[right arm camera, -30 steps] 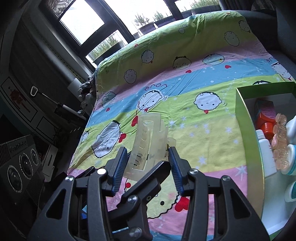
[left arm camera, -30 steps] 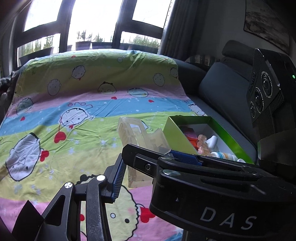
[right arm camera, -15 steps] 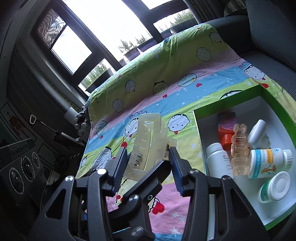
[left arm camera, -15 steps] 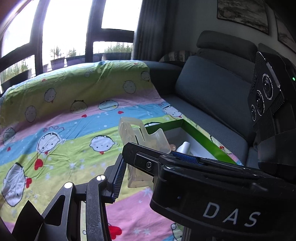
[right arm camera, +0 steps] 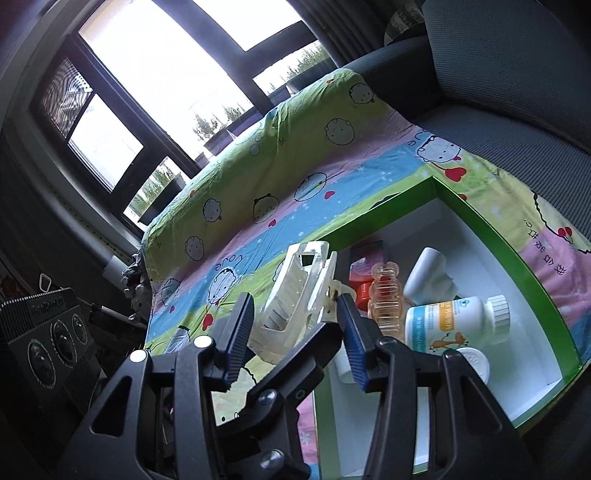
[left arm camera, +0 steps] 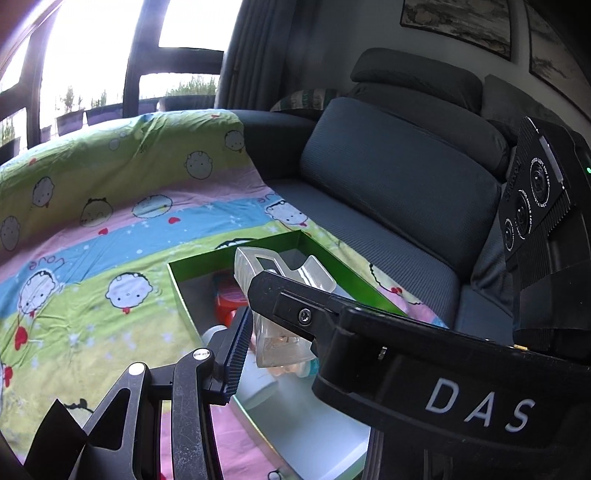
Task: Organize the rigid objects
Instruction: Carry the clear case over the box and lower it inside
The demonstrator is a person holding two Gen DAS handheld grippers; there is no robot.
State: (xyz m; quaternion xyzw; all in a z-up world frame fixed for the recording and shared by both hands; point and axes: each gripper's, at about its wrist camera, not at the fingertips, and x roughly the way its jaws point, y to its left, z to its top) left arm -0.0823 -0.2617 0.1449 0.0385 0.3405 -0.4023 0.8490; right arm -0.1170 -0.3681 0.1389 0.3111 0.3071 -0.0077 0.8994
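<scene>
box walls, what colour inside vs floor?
Box walls are green, the floor white. Clearest in the right wrist view.

Bright daylight is being let in through a large dark-framed window (right arm camera: 155, 92) at the far left, where potted plants (left arm camera: 70, 110) are being silhouetted along the sill. A dark grey sofa (left arm camera: 388, 184) is being shown on the right, its seat partly being covered by a cartoon-printed sheet (left arm camera: 110, 206) in green, pink and blue stripes. Framed pictures (left arm camera: 458, 26) are being displayed on the pale wall above, beside a dark curtain (left arm camera: 255, 51).
</scene>
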